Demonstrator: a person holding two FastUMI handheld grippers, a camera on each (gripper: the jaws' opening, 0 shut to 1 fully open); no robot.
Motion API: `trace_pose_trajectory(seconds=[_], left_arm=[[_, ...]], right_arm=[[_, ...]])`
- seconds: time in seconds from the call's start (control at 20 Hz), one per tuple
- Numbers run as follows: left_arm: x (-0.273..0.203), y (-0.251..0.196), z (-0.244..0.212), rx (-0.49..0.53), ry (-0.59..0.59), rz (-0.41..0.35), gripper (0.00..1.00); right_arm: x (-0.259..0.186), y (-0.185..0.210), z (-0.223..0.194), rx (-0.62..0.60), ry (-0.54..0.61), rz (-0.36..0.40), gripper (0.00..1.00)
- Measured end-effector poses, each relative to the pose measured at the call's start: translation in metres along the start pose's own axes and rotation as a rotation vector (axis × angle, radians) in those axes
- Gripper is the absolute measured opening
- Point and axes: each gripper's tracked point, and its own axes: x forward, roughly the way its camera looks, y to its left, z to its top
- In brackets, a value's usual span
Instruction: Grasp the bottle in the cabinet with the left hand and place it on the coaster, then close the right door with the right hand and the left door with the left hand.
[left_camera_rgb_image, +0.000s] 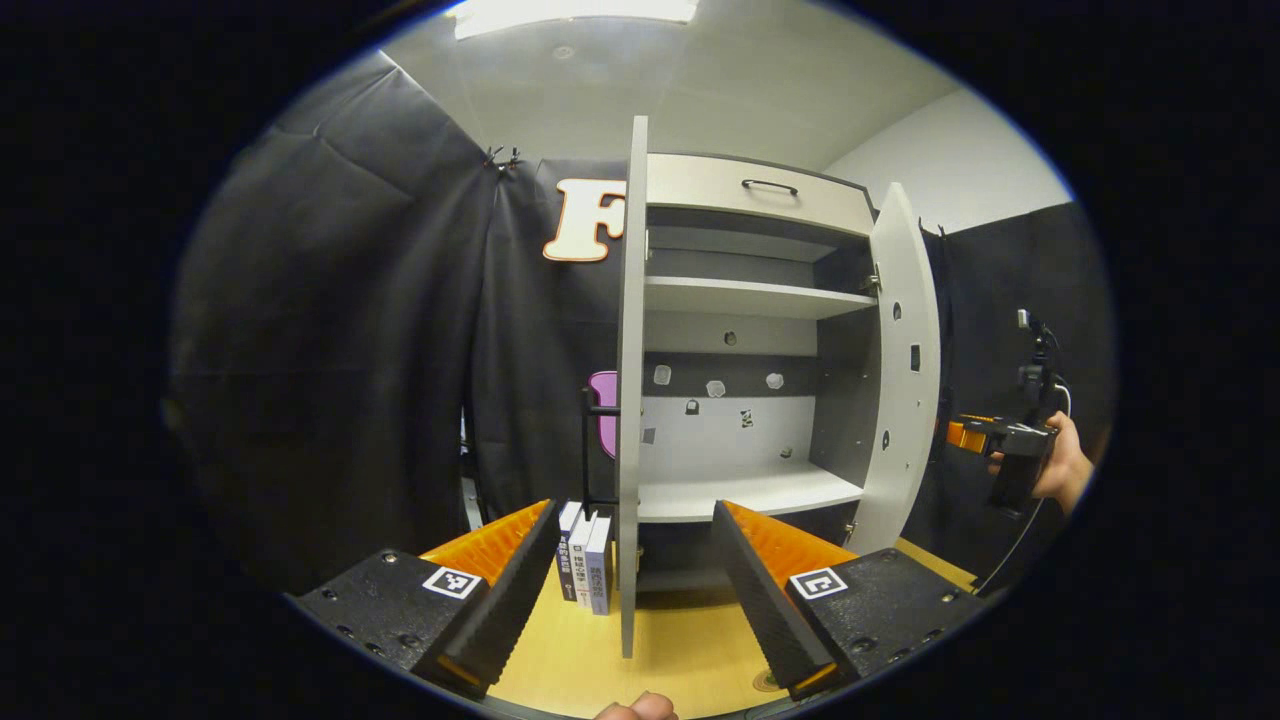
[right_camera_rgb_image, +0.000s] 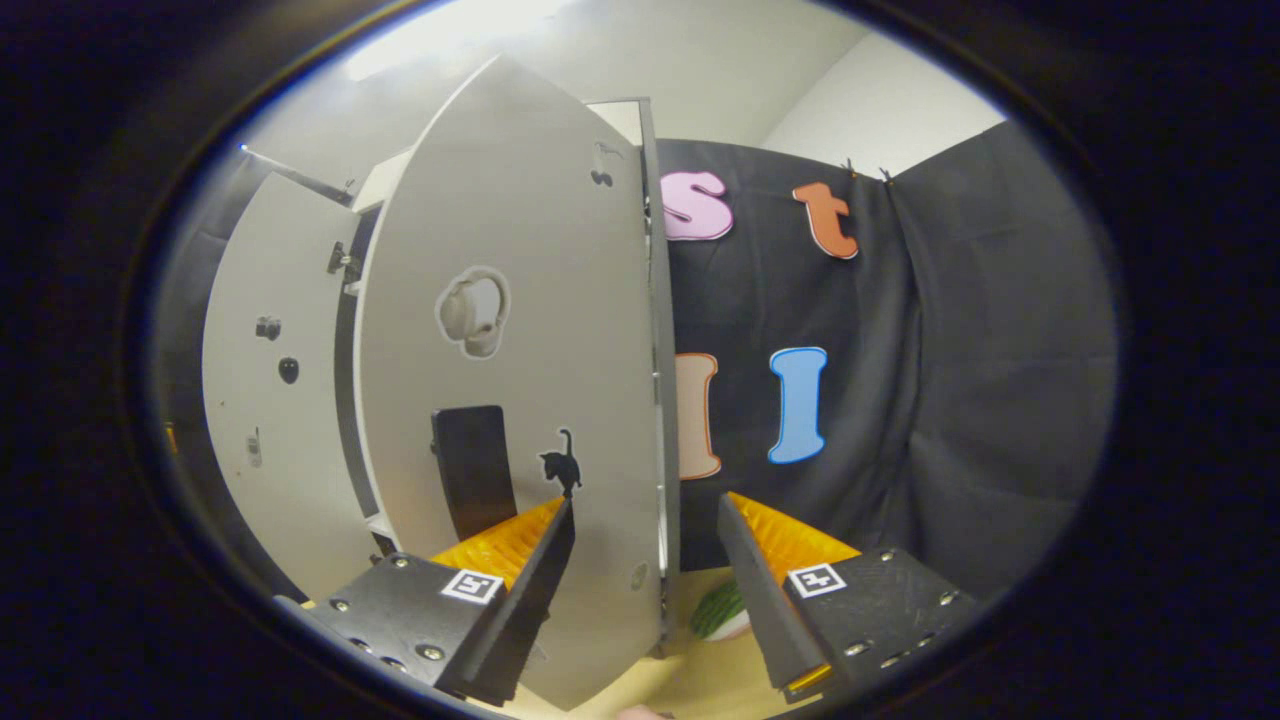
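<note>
both fingers of my left gripper (left_camera_rgb_image: 630, 575) stand spread and empty, straddling the thin edge of the pale grey left door (left_camera_rgb_image: 631, 400); the door could slip out sideways if i push off-centre. my right gripper (right_camera_rgb_image: 645, 585) is likewise parted, holding nothing, its fingers either side of the pale grey right door (right_camera_rgb_image: 520, 380) edge. i see no bottle on the open grey cabinet shelves (left_camera_rgb_image: 745, 490), and cannot tell where it or the coaster is. small upright books (left_camera_rgb_image: 585, 560) just beside the left door may snag my finger.
</note>
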Motion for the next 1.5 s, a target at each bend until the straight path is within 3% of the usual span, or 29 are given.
trace_pose_trajectory(seconds=[0.2, 0.25, 0.45, 0.7, 0.8, 1.15, 1.2, 1.25, 1.3, 1.5], left_arm=[[-0.001, 0.014, -0.002, 0.006, 0.013, 0.012, 0.96], [-0.001, 0.017, -0.005, 0.004, 0.018, 0.016, 0.96], [-0.005, 0.04, -0.013, 0.012, 0.035, 0.049, 0.96], [-0.001, 0.076, -0.016, 0.051, 0.039, 0.099, 0.93], [0.0, 0.091, -0.016, 0.05, 0.042, 0.11, 0.97], [0.04, 0.118, -0.027, -0.055, 0.09, 0.058, 0.96], [0.047, 0.121, -0.032, -0.066, 0.098, 0.056, 1.0], [0.055, 0.123, -0.034, -0.075, 0.106, 0.052, 0.96], [0.063, 0.124, -0.035, -0.082, 0.113, 0.047, 0.93], [0.094, 0.128, -0.026, -0.055, 0.118, 0.032, 0.96]], right_arm=[[-0.013, 0.023, -0.007, 0.036, 0.005, 0.066, 0.92], [-0.019, 0.026, -0.009, 0.038, 0.016, 0.071, 0.99], [-0.031, 0.028, -0.015, 0.032, 0.045, 0.044, 0.99], [-0.054, 0.045, -0.007, 0.042, 0.031, 0.089, 0.99], [-0.065, 0.054, -0.002, 0.068, 0.026, 0.112, 1.0], [-0.115, 0.055, 0.01, 0.115, 0.004, 0.124, 0.99], [-0.122, 0.054, 0.013, 0.107, -0.005, 0.131, 0.99], [-0.13, 0.054, 0.015, 0.095, -0.02, 0.135, 0.99], [-0.137, 0.053, 0.019, 0.081, -0.046, 0.143, 0.99], [-0.16, 0.05, 0.02, 0.046, -0.097, 0.184, 0.95]])
